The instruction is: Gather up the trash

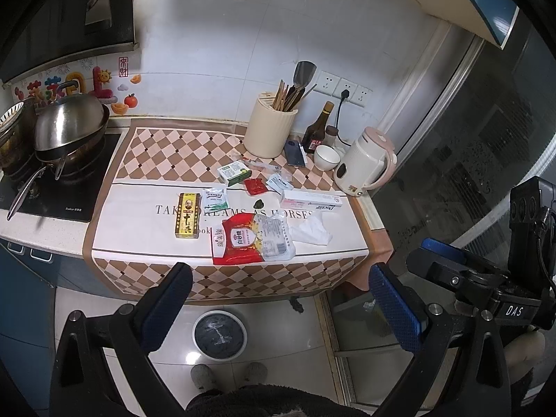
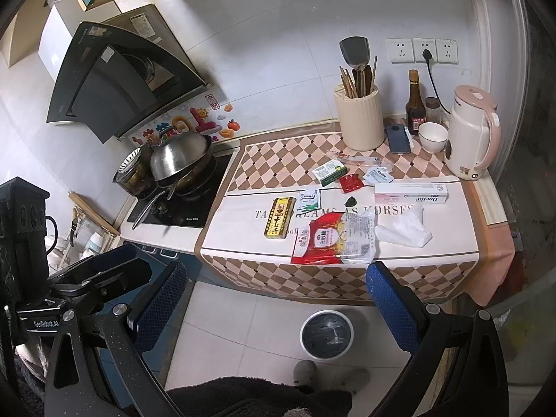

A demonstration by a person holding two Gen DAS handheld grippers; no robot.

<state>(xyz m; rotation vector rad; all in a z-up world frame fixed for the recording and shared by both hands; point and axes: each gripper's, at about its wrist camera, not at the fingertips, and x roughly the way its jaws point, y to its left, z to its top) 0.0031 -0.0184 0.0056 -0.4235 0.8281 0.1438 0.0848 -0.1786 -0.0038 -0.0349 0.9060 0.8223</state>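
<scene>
Checkered cloth (image 1: 194, 146) bears crinkled plastic sugar bag (image 1: 253, 239).

On the surface (image 1: 139, 208), a sugar bag (image 1: 252, 239) is lying nearest the front edge, a crumpled tissue (image 1: 311, 231) sitting just right of it, a toothpaste box (image 1: 311, 202) behind, and a bin (image 1: 219, 335) standing on the floor below.

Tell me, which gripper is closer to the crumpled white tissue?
Right, I think. The right gripper hangs off the counter's front edge, just below and left of the crumpled white tissue. The left gripper hangs further left, with the tissue up to its right. Both are open.
</scene>
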